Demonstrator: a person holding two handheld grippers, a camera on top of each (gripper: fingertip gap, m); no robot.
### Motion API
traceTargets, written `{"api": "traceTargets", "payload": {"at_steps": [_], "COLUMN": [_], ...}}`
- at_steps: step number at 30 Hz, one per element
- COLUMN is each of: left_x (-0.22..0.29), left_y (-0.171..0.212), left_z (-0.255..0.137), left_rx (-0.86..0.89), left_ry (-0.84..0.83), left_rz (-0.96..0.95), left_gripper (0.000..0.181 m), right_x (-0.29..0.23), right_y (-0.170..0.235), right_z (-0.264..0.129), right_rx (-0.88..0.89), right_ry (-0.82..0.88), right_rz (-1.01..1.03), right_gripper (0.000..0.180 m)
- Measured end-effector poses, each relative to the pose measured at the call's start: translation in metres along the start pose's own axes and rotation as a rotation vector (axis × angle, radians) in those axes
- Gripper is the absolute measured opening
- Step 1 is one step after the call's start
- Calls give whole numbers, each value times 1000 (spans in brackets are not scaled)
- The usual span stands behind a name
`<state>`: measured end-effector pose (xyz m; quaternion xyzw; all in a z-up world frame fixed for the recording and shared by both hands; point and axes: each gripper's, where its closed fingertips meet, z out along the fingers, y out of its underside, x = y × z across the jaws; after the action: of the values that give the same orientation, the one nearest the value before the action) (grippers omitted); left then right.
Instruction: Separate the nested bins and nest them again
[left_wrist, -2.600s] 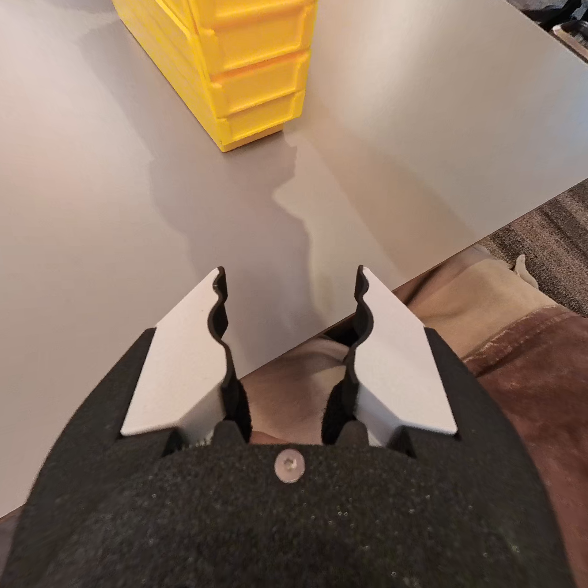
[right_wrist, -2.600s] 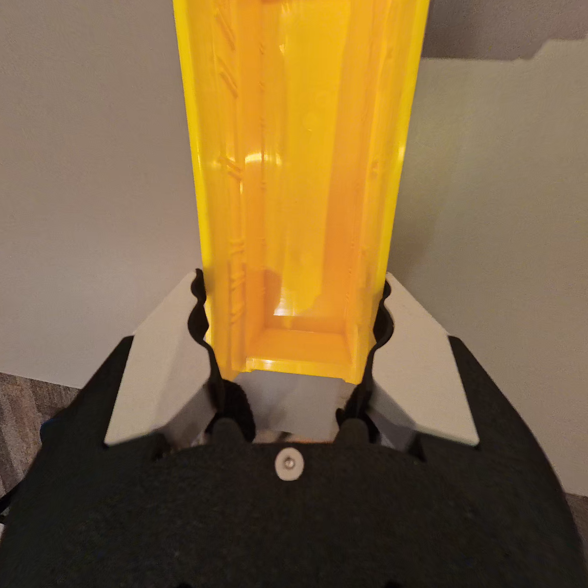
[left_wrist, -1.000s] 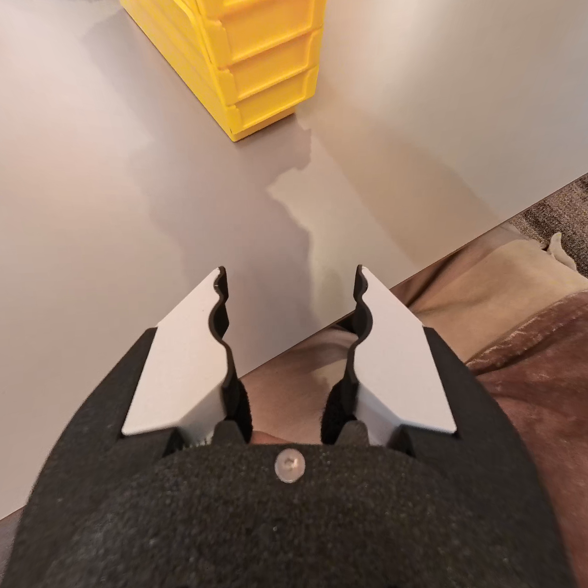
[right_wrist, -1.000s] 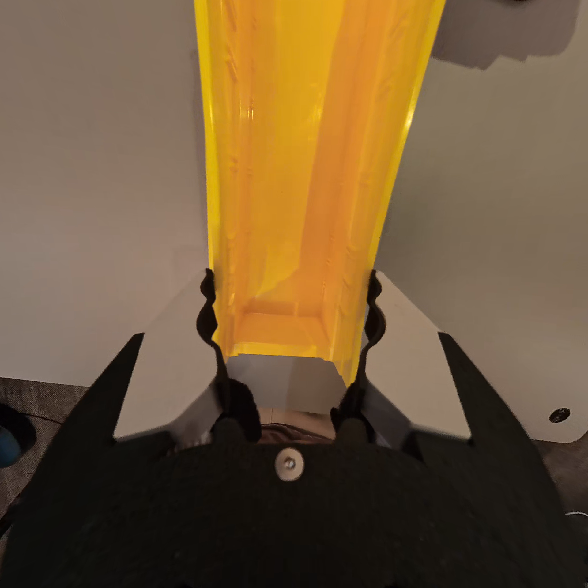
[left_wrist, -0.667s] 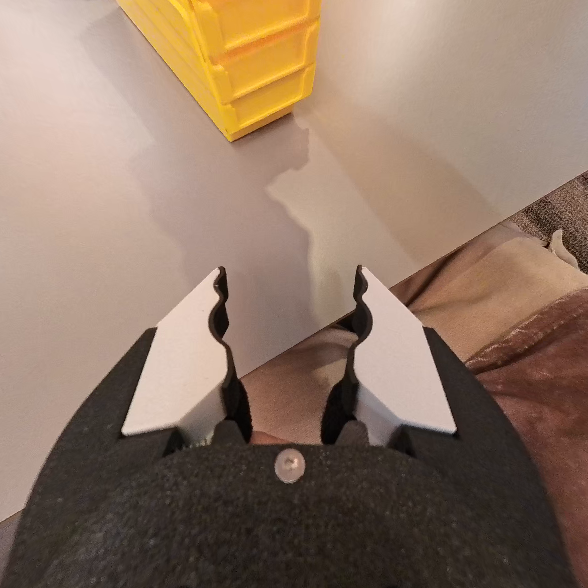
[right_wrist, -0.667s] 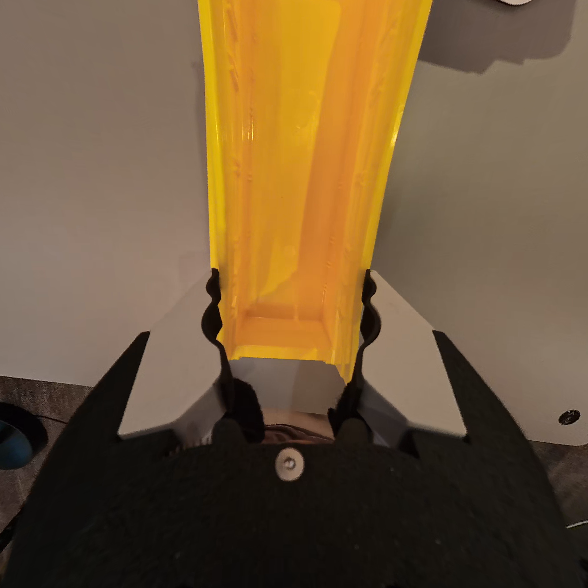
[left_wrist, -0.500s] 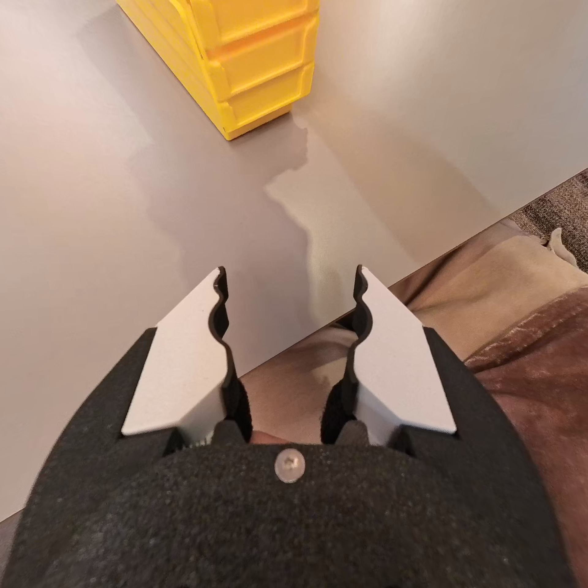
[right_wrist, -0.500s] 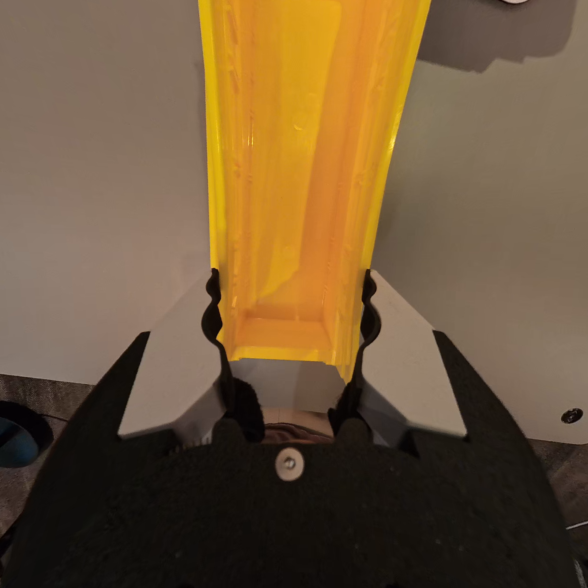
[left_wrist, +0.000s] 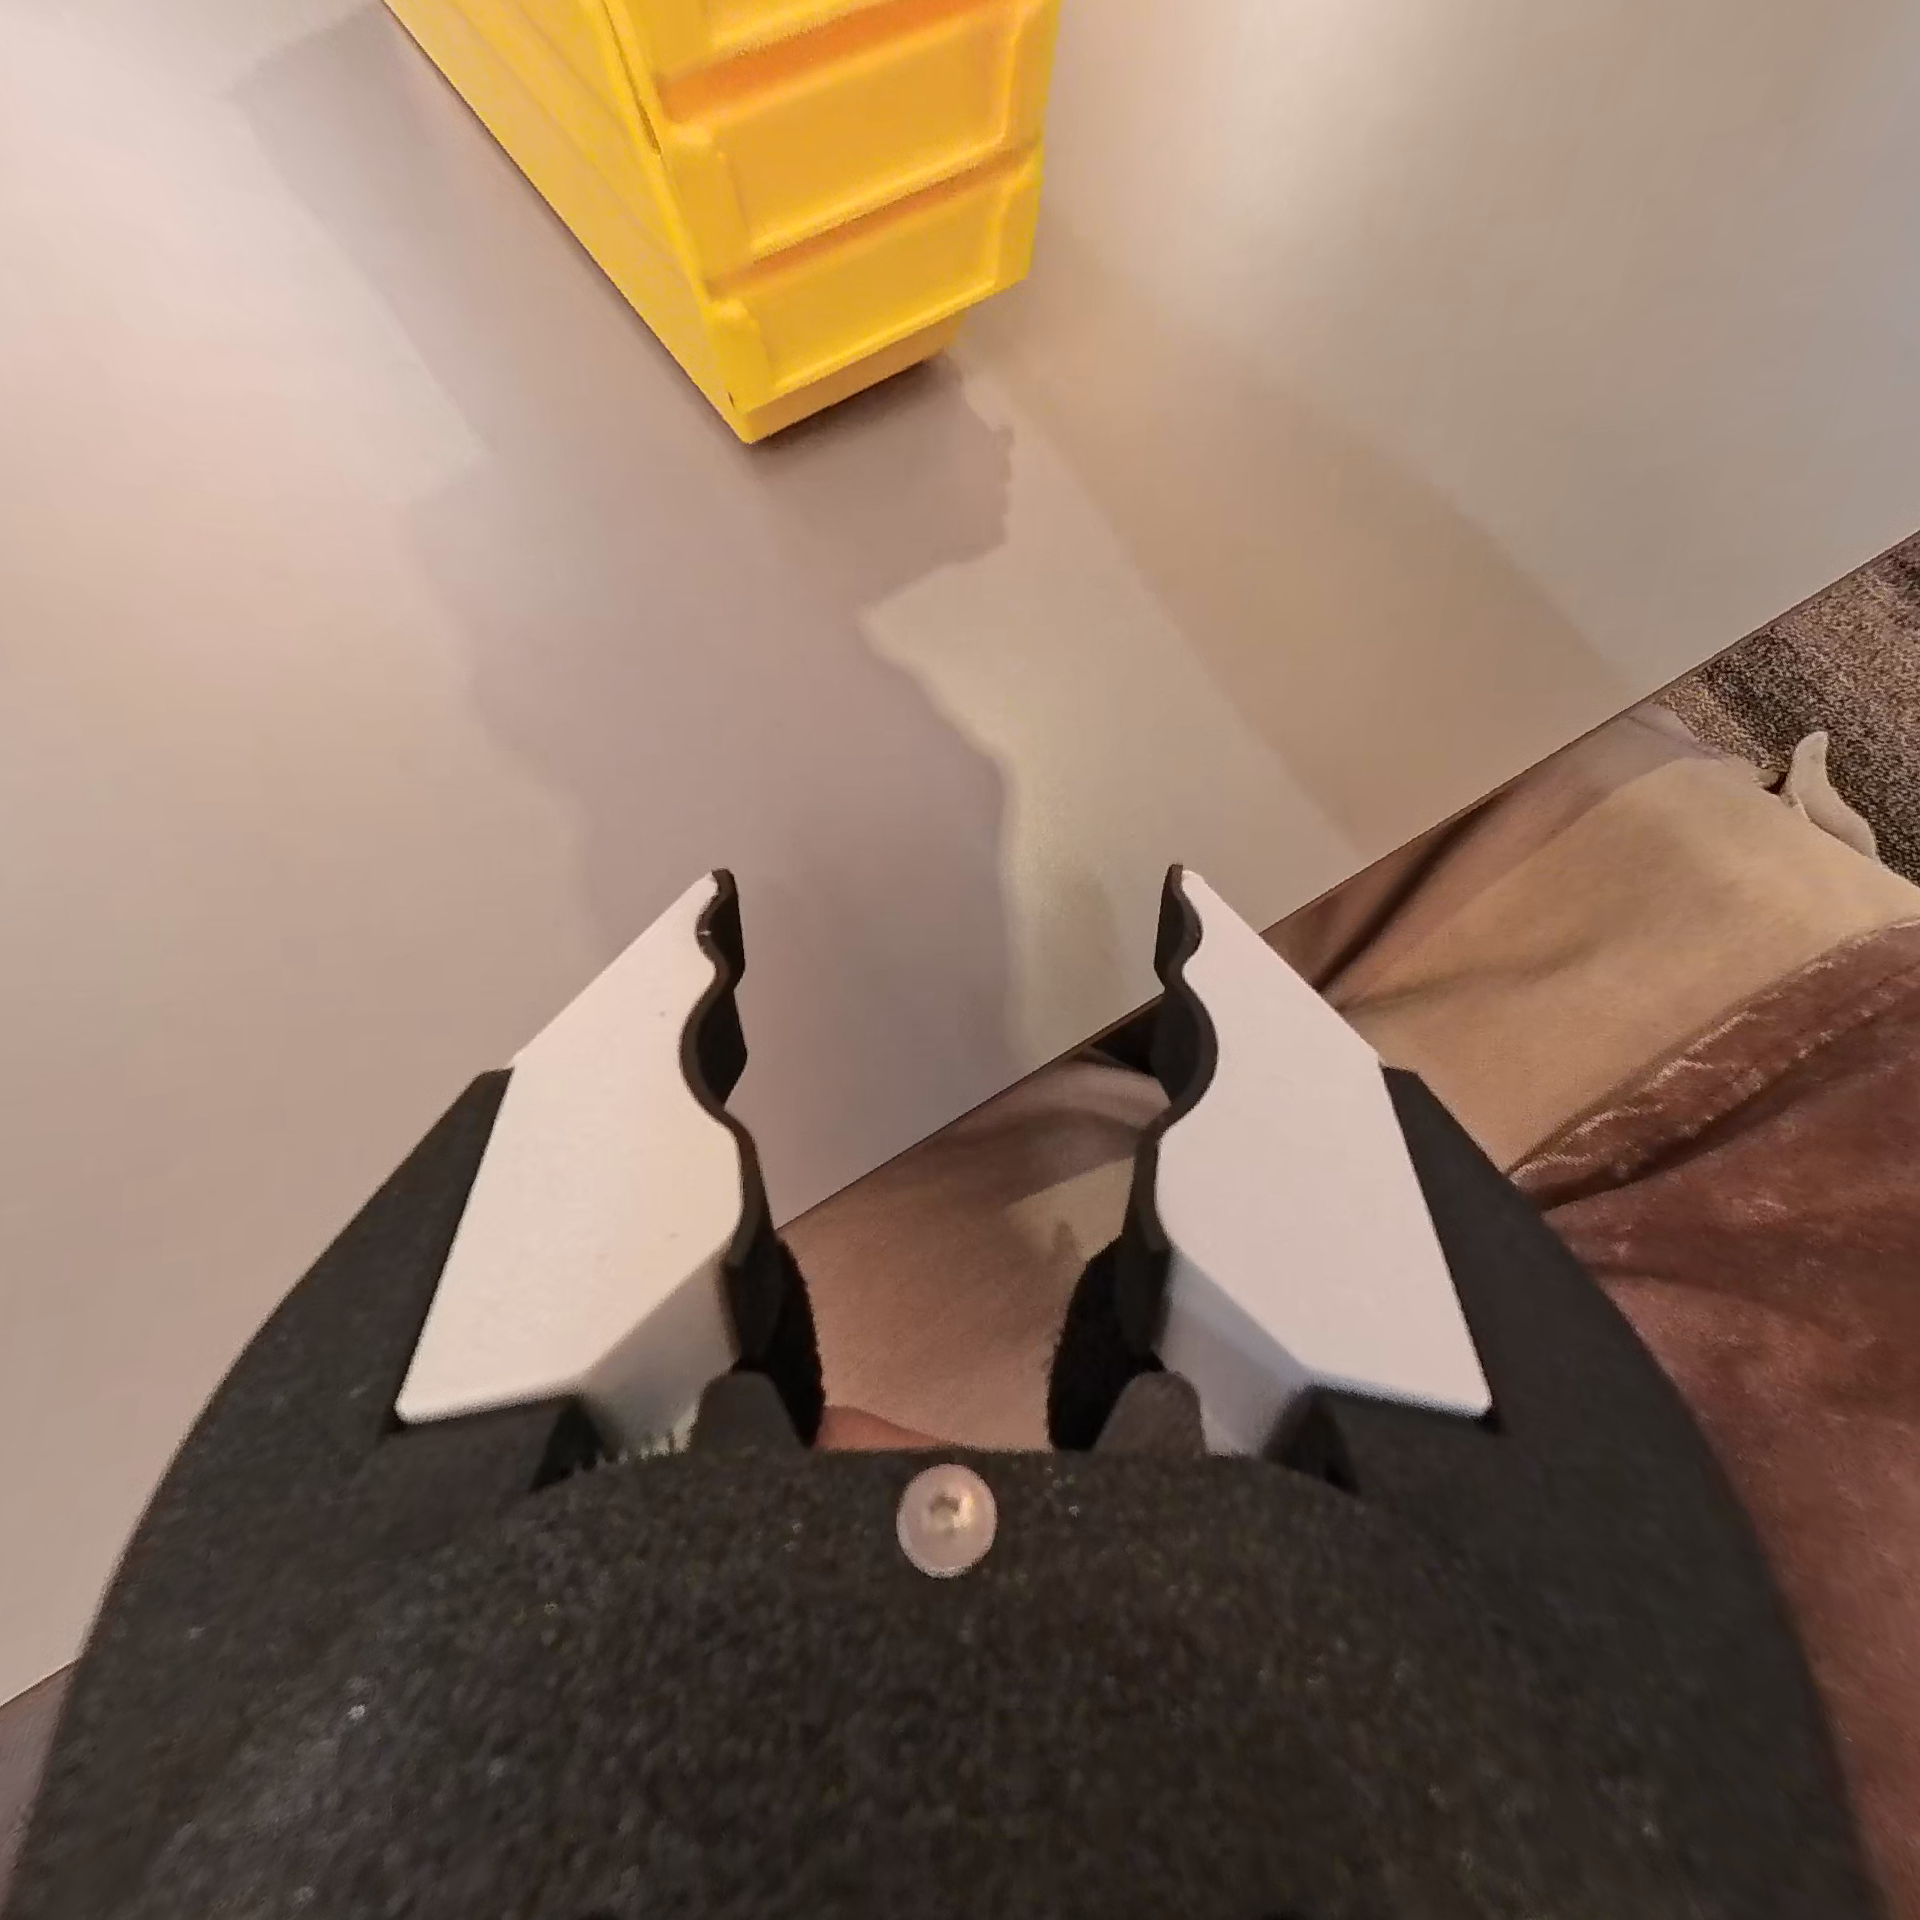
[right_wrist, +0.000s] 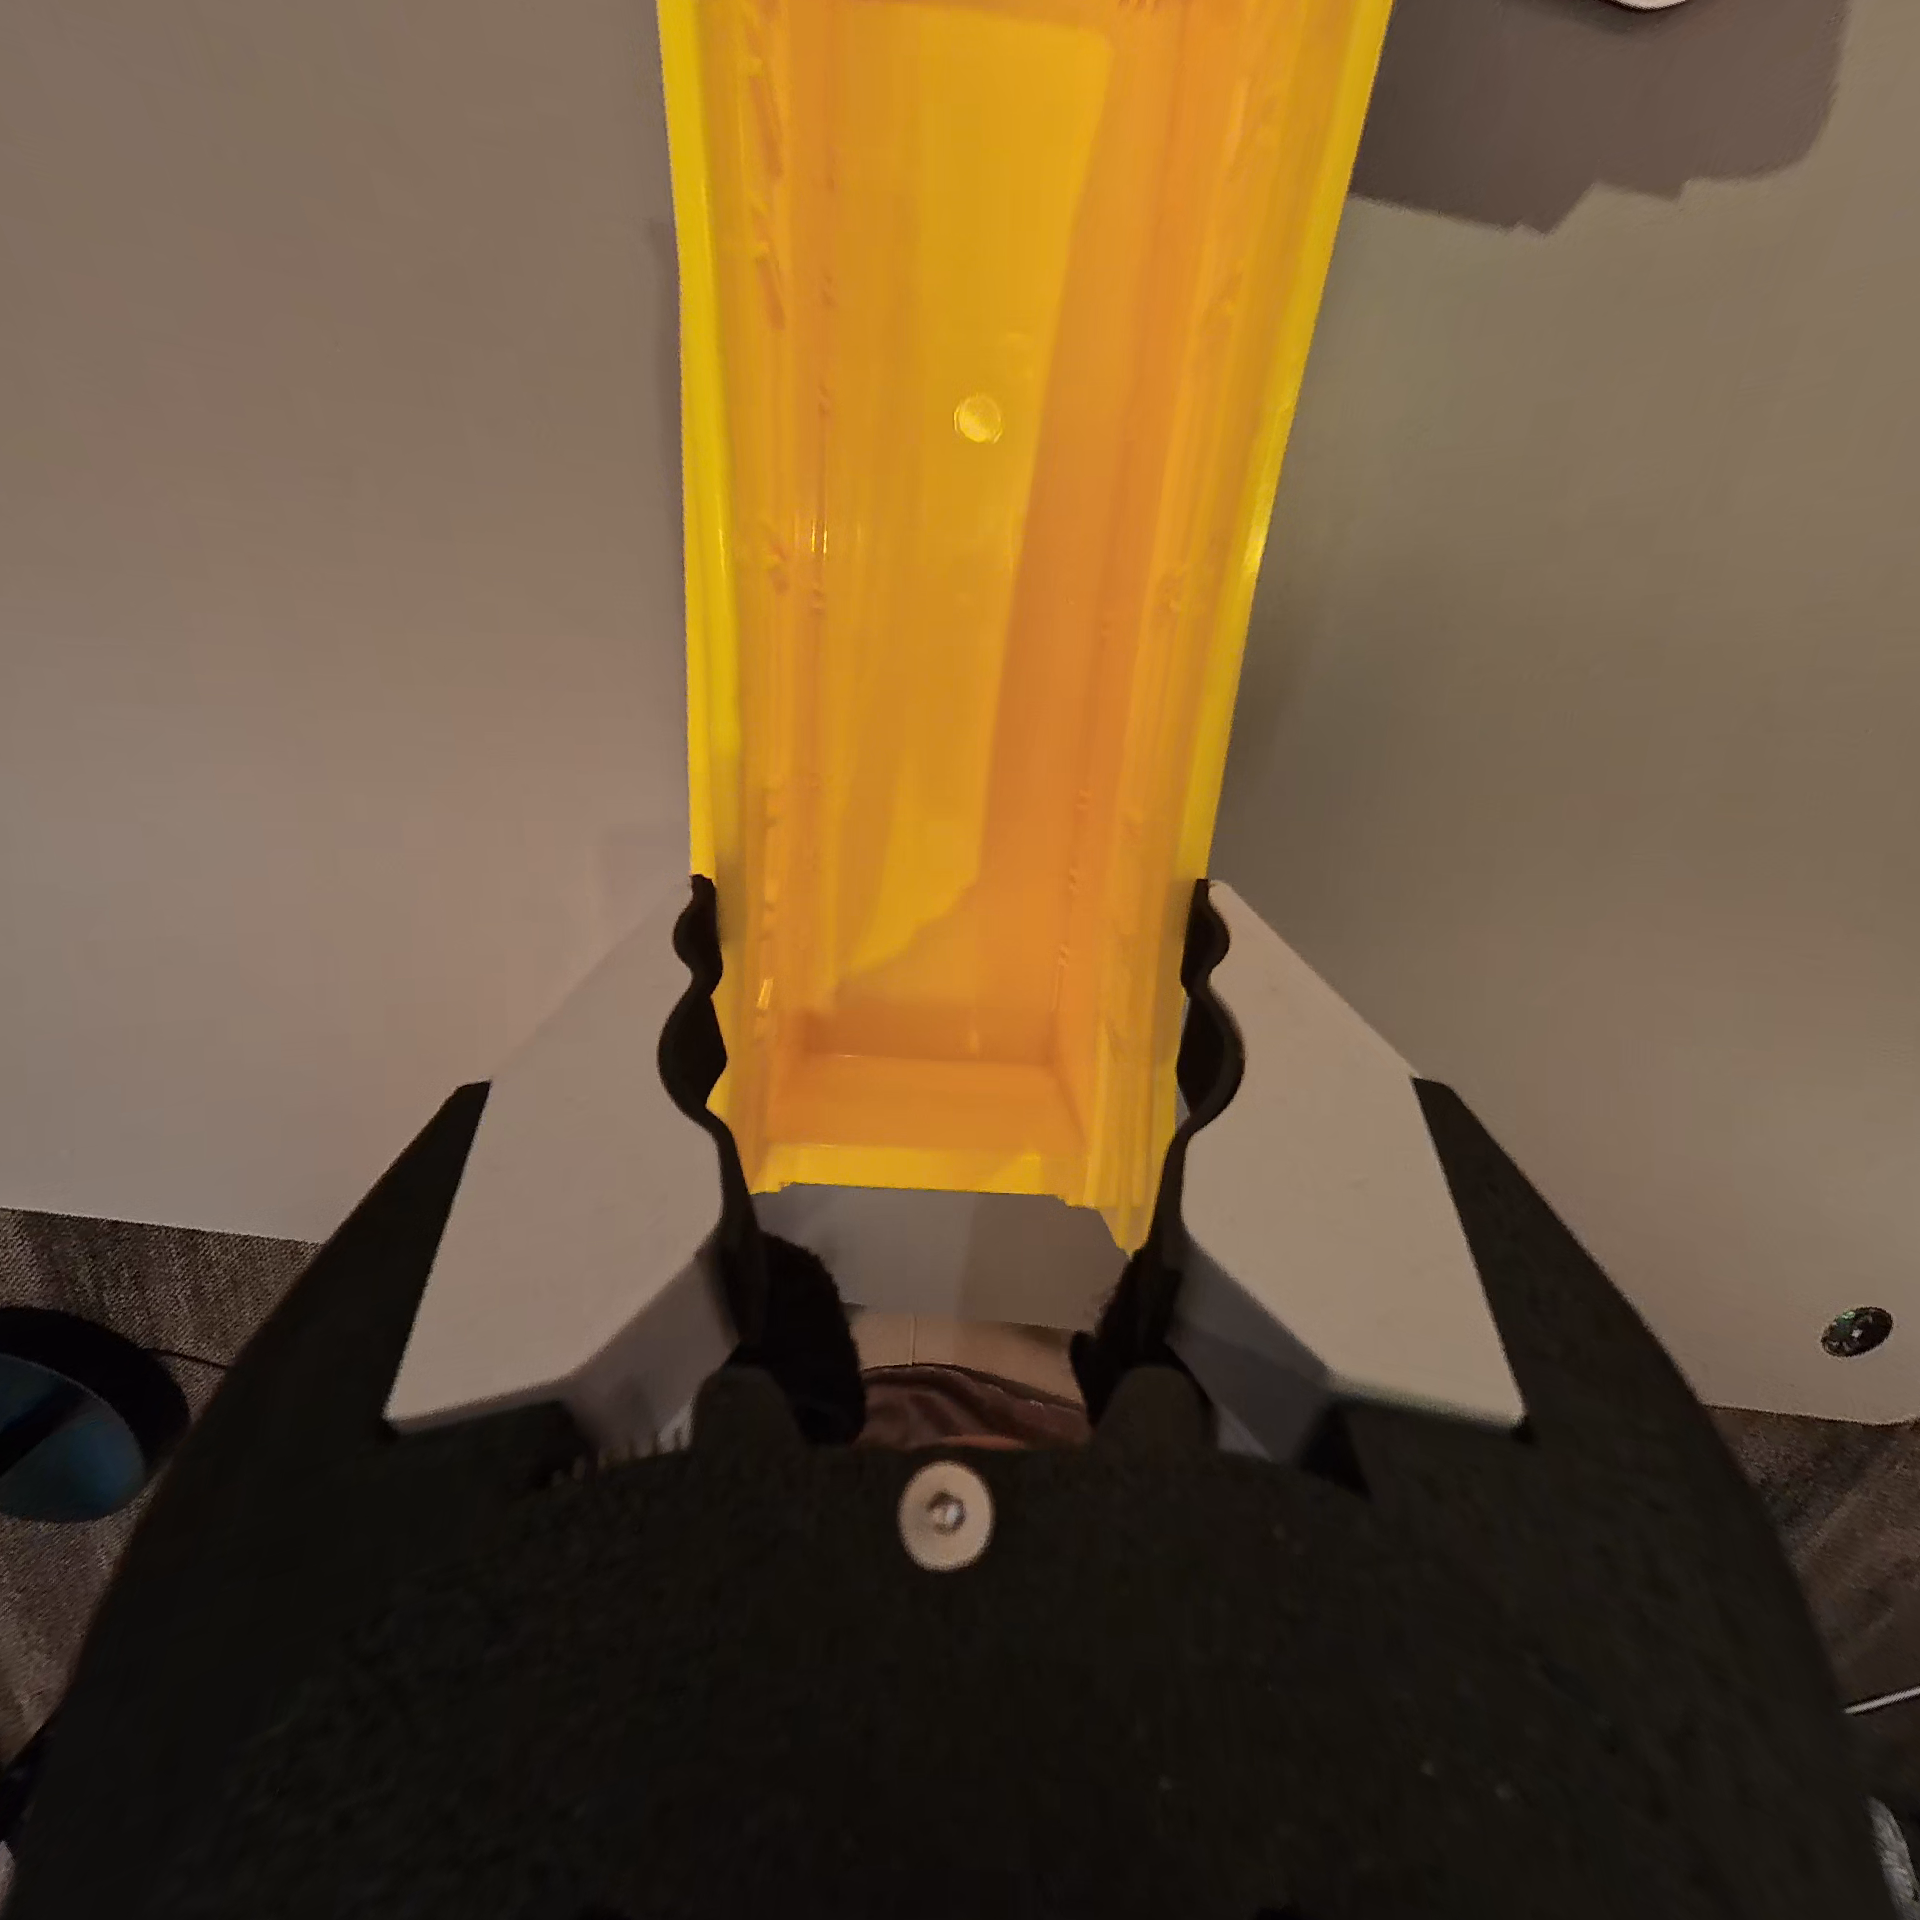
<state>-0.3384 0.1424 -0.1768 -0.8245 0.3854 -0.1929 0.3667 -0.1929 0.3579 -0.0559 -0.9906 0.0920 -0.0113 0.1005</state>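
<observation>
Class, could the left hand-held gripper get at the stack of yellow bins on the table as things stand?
Probably yes: the left hand-held gripper is open and empty, and only bare table lies between it and the stack of yellow bins.

You are looking at a plain grey table (left_wrist: 312, 520). Past the table's near edge, your lap is showing in beige and brown cloth (left_wrist: 1558, 1091). Grey carpet (right_wrist: 125, 1268) is lying below the table, and a small round fitting (right_wrist: 1857, 1331) is sitting near its corner.
</observation>
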Motion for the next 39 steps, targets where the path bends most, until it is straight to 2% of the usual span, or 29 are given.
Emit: {"api": "traceTargets", "payload": {"at_steps": [39], "left_x": [1], "left_y": [2], "left_z": [1], "left_rx": [-11], "left_ry": [3], "left_rz": [4], "left_gripper": [78], "right_x": [6], "right_y": [5], "right_z": [-15], "right_rx": [-45], "right_ry": [22], "right_rz": [-21], "right_gripper": [95]}}
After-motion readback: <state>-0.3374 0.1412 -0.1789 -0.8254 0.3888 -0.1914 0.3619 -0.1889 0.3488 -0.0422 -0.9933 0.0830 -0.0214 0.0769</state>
